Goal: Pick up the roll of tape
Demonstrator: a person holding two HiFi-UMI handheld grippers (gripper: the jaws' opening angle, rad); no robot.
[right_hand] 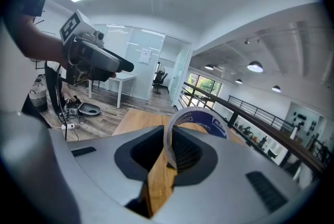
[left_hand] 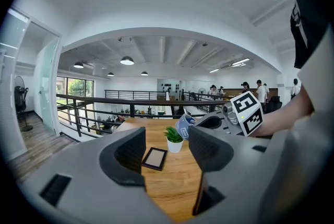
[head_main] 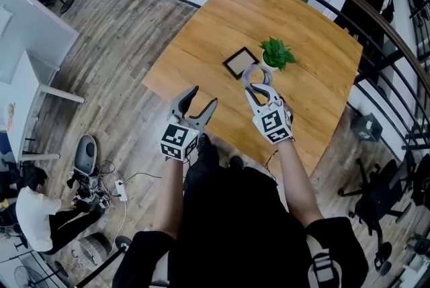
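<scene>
Two tools: your right tool [right_hand: 169, 155] narrow, pinching tape roll [right_hand: 201, 119] wall, centre frame; left tool [left_hand: 167, 147] wide, empty. Roll likely light, stiff, slick: grip wall firmly.

Wears a black short-sleeved shirt [head_main: 235, 226], white print on the right sleeve [head_main: 324, 265]. Grey left gripper [head_main: 203, 97] and right gripper [head_main: 260, 86], each carrying a black-and-white marker cube [head_main: 179, 140].

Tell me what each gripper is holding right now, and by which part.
The right gripper holds the roll of tape by its wall, with the jaws pinched on the ring's thin band. The left gripper is open and holds nothing.
</scene>
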